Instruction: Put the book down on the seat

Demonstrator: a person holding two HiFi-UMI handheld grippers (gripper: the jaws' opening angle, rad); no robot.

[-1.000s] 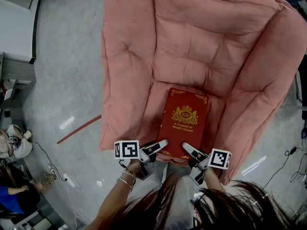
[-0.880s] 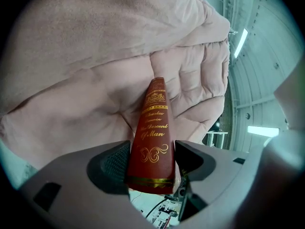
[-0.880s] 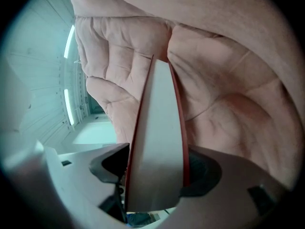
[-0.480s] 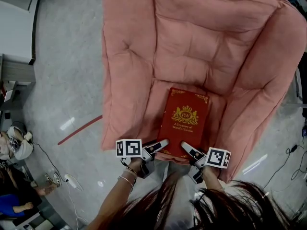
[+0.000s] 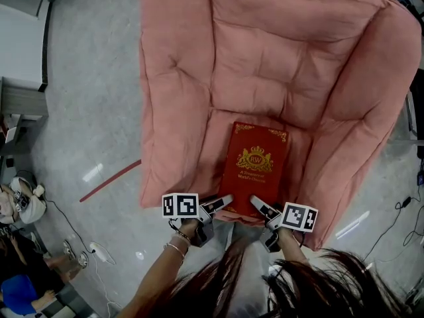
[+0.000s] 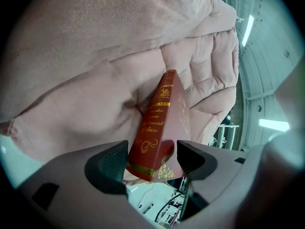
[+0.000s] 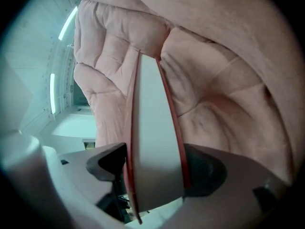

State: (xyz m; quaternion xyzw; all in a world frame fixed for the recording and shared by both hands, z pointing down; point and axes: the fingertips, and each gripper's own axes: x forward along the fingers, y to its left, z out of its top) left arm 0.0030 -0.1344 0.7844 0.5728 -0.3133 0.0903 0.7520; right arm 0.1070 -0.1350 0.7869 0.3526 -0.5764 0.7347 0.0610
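A red hardback book (image 5: 255, 167) with gold print lies flat on the seat (image 5: 218, 128) of a pink padded armchair, its near end over the seat's front edge. My left gripper (image 5: 222, 203) is at the book's near left corner and my right gripper (image 5: 260, 207) at its near right corner. In the left gripper view the book's spine (image 6: 159, 128) stands between the jaws of the left gripper (image 6: 152, 159), which have just been opening, with a gap showing beside it. In the right gripper view the book's page edge (image 7: 155, 128) fills the right gripper (image 7: 155, 168), whose jaws have just been opening.
The armchair's thick arms (image 5: 172, 98) and back (image 5: 285, 32) wall in the seat on three sides. On the grey floor to the left lie a red strip (image 5: 109, 179) and a cable with a plug block (image 5: 96, 249). A seated person (image 5: 20, 290) is at the lower left.
Both grippers have slid slightly toward the bottom of the head view, back along the book's near end. The book has settled on the seat. The person at the lower left has shifted.
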